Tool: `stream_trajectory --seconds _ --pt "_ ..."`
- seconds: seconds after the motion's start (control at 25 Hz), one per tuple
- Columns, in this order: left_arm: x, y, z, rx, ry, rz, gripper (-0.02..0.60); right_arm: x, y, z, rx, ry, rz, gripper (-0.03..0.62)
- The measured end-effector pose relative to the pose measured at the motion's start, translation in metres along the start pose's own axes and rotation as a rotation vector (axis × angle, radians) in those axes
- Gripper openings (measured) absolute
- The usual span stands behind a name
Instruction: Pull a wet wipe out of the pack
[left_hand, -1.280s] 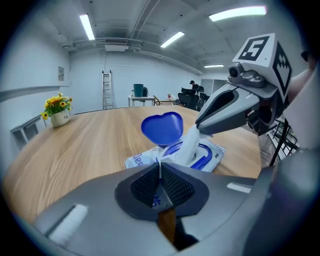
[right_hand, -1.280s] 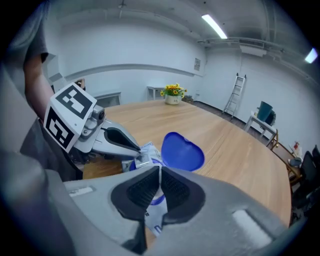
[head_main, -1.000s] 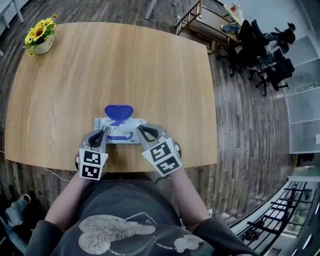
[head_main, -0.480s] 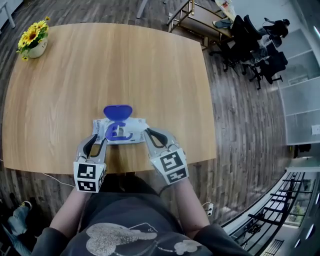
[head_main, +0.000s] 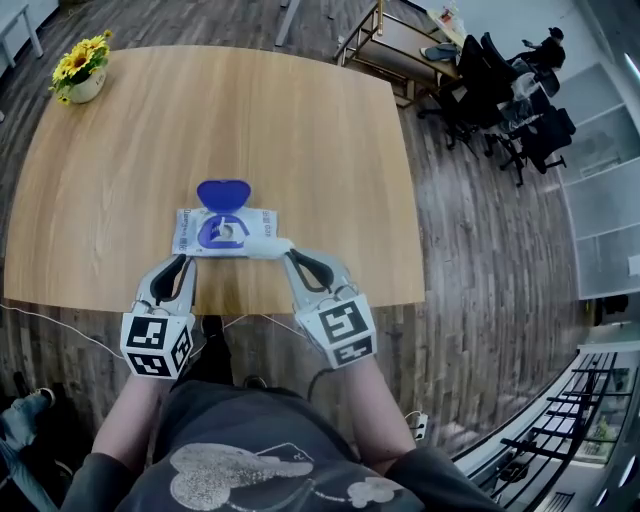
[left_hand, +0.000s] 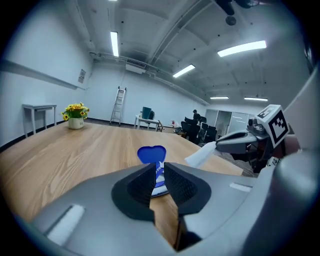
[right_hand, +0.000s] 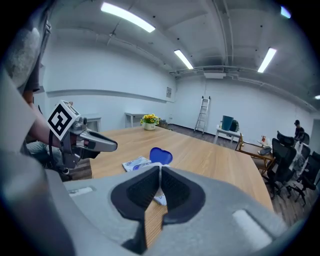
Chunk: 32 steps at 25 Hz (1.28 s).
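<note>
right tool: gripping wet wipe (pack just ahead)
left tool: jaws just closing, slightly apart, holding nothing

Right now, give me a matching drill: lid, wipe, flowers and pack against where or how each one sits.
Things:
1. lid
2. wipe
3. flowers
4. pack

Places or states:
A. at the far left corner of the table
B. pinched in the right gripper
C. lying flat near the table's front edge
D. blue, flipped open

Pairs: 1-D, 2-B, 3-A, 4-C
</note>
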<state>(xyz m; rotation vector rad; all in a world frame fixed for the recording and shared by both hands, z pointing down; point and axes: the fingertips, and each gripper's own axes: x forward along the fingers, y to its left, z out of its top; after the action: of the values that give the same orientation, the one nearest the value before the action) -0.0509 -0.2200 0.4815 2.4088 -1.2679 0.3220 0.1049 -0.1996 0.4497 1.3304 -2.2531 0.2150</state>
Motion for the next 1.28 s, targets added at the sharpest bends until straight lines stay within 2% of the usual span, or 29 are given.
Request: stream_trajectory --seconds 0.2,0.68,0.92,1.28 --pt "-0.044 -0.04 -0.005 0.01 -0.06 0.053 0.025 -0.054 0.021 -0.021 -0.031 -0.042 0.027 0.006" --pt "-0.148 -0.137 -0.042 0.015 -0.099 0.077 0.018 -0.166 0.058 -0.062 -0.027 -0.109 0.048 0.006" --pt "-0.185 -0.152 -0.046 0.023 -0.1 0.098 0.02 -0.185 0.078 -0.069 0.006 -0.128 0.08 0.006" --pt "-0.206 -0.156 -0.033 0.036 -0.153 0.092 0.02 -0.19 0.101 -0.071 0.036 -0.12 0.087 0.006"
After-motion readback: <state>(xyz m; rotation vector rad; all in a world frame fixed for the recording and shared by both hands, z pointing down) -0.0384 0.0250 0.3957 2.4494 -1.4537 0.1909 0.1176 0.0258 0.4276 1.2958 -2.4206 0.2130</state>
